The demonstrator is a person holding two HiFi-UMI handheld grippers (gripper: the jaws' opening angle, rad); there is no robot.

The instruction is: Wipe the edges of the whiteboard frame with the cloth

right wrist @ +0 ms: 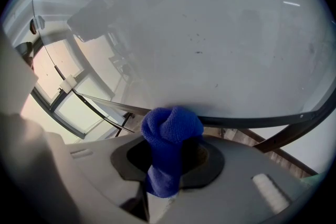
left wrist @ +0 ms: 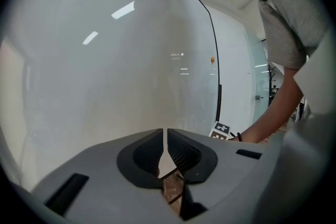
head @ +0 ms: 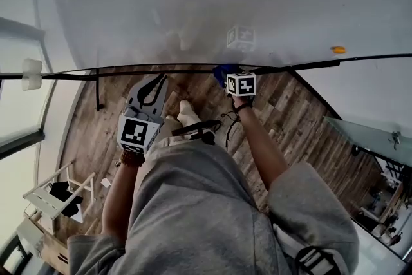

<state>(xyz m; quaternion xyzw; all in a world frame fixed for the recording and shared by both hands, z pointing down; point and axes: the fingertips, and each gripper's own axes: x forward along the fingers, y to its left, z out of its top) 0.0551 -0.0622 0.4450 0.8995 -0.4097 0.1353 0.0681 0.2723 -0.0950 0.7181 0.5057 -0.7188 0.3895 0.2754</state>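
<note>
We are holding our left gripper [left wrist: 166,140] idle, jaws together on nothing; our right gripper [right wrist: 173,157] is clamping the blue cloth [right wrist: 170,126] against the bottom edge of the whiteboard frame [right wrist: 252,122], where we judge the bunched wad could be sliding off.

Down at the black bottom frame edge [right wrist: 252,122] of the large white whiteboard [right wrist: 210,34], the blue knitted cloth [right wrist: 170,126] sits between the right gripper [right wrist: 172,157] jaws, against that edge. The left gripper [head: 153,85] hangs to its left, below the frame, over the wooden plank floor [head: 84,132]. A small orange magnet [head: 338,49] sits on the board, well right.
</note>
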